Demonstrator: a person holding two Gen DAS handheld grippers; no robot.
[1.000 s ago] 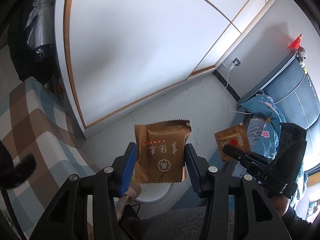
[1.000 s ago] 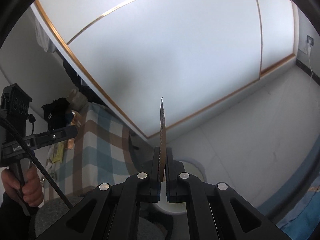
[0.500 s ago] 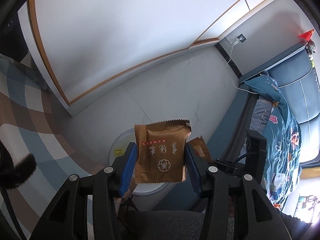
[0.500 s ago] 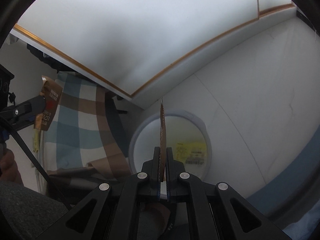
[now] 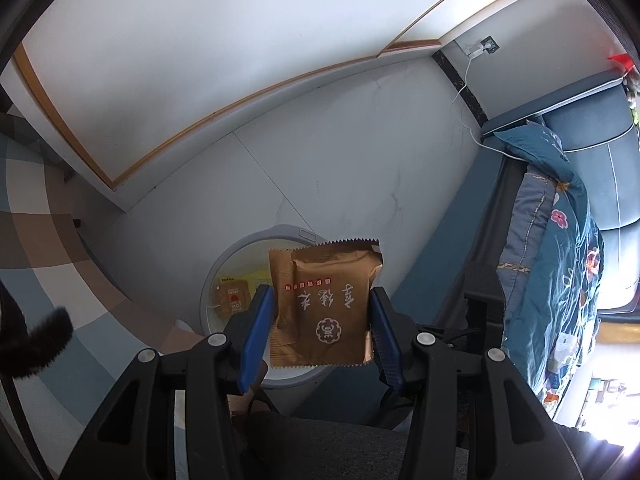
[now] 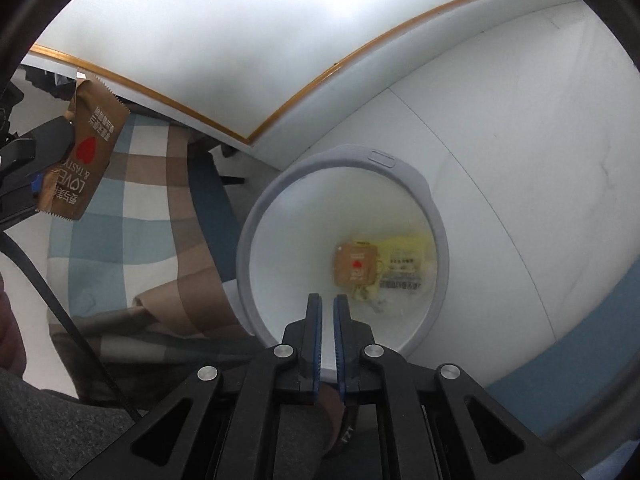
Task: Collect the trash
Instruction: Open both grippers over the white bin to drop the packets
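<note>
Left gripper (image 5: 322,320) clamps brown wrapper (image 5: 320,304) by side edges, centre frame, above white bin (image 6: 256,216). Right gripper (image 6: 325,304) empty, jaws opening over bin. Wrapper light, crinkly, slippery foil; edge pinch suits.

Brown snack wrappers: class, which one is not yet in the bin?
The brown wrapper clamped in the left gripper; the other lies on the bin floor.

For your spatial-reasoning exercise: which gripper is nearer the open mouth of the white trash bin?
Right. The right gripper hangs right over the trash bin, empty, jaws opening. The left gripper, clamping a brown wrapper, sits off toward the bin's edge.
</note>
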